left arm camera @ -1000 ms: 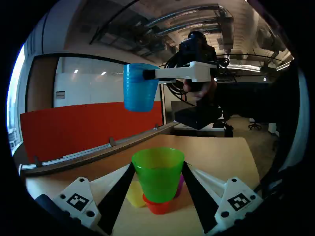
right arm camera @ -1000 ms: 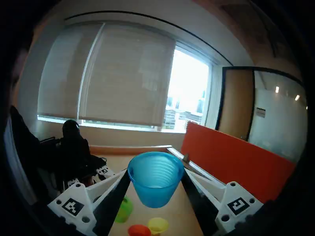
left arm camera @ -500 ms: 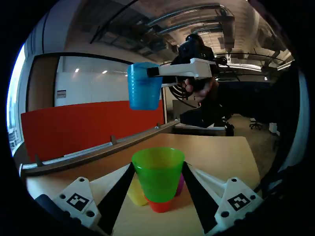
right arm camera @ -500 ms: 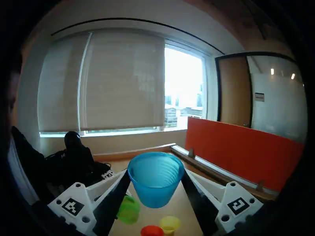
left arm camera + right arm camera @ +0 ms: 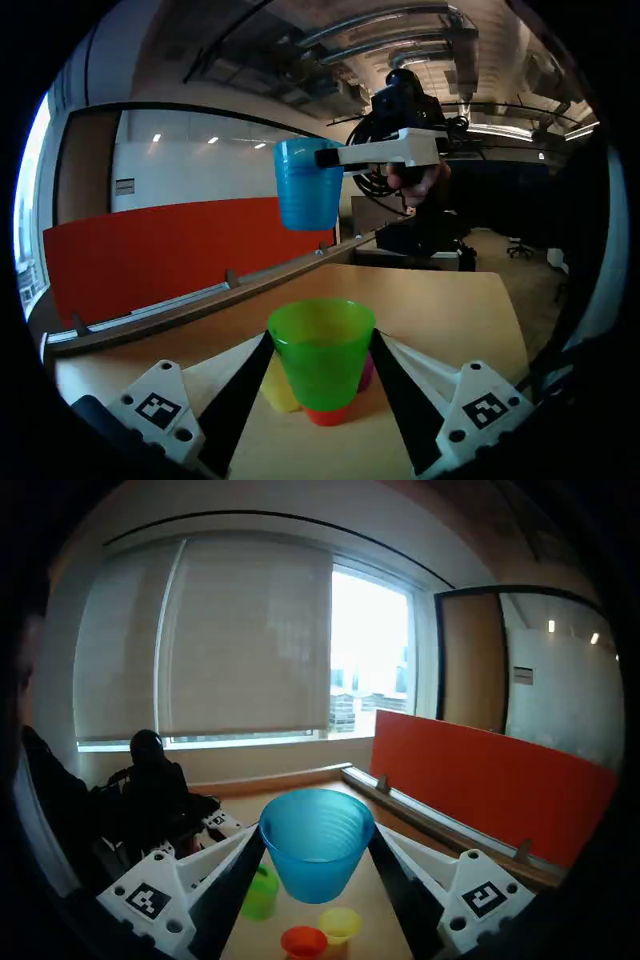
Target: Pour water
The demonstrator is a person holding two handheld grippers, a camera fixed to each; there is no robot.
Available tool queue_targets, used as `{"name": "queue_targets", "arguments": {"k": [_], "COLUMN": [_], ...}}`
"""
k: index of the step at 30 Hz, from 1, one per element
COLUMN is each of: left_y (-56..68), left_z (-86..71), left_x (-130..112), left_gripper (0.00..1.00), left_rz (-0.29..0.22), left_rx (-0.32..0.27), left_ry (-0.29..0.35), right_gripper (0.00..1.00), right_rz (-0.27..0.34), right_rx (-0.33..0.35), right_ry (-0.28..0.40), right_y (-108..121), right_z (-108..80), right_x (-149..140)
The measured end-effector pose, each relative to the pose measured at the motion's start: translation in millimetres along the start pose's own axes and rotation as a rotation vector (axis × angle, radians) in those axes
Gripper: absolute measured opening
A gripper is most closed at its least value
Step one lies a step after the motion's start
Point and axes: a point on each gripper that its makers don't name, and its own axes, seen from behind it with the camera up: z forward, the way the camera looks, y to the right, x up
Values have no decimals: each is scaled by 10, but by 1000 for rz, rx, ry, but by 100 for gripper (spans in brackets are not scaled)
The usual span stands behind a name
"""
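The left tool [image 5: 322, 342] is closed part-way around a green cup [image 5: 322, 360], with both black fingers pressed against its sides just under the rim. The cup stands upright with its mouth open to the ceiling. Whether its base rests on the desk [image 5: 448, 312] cannot be told. Each white finger mount carries a square black-and-white marker [image 5: 158, 410], a coded pattern rather than words.

Just behind the green cup, three smaller cups sit close together on the desk: a yellow cup [image 5: 276, 390] to the left, a red cup [image 5: 326, 416] in the middle and a purple cup [image 5: 367, 374] peeking out on the right.

The right tool [image 5: 317, 836] grips a blue cup [image 5: 317, 852] the same way, with a finger on each side. In the left gripper view this ribbed cup is held upright in the air by a hand [image 5: 416, 180], above and beyond the green cup and well apart from it. In the right gripper view the inside of the blue cup is in sight, but how much water it holds cannot be judged.

An orange partition [image 5: 160, 256] runs along the far edge of the desk. On the pale wall above it hangs a small sign [image 5: 122, 187], too small to read. Behind the left tool in the right gripper view is a bright window [image 5: 372, 660], with a lowered blind [image 5: 240, 640] beside it.
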Motion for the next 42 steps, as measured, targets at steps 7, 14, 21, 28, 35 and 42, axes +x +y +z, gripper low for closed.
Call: {"name": "queue_targets", "arguments": {"k": [7, 14, 21, 28, 35, 42], "left_y": [35, 52, 58, 68, 97, 137], "left_z": [10, 7, 15, 20, 20, 4], "left_x": [-54, -132, -196, -291, -417, -611], "left_gripper": [86, 86, 86, 86, 86, 86], "left_rz": [-4, 8, 8, 8, 9, 2], "left_rx": [-13, -15, -15, -20, -27, -40], "left_ry": [-31, -70, -100, -137, -179, -233], "right_gripper": [91, 91, 91, 91, 91, 91], "right_rz": [3, 6, 0, -13, -41, -78], "right_rx": [-13, -23, -20, -13, -4, 17], "right_ry": [-12, -27, -49, -60, -87, -124], "right_y": [40, 67, 43, -4, -69, -159], "right_z": [-89, -191, -284, -367, -421, -446], "right_x": [-112, -271, -475, -650, -870, -1120]}}
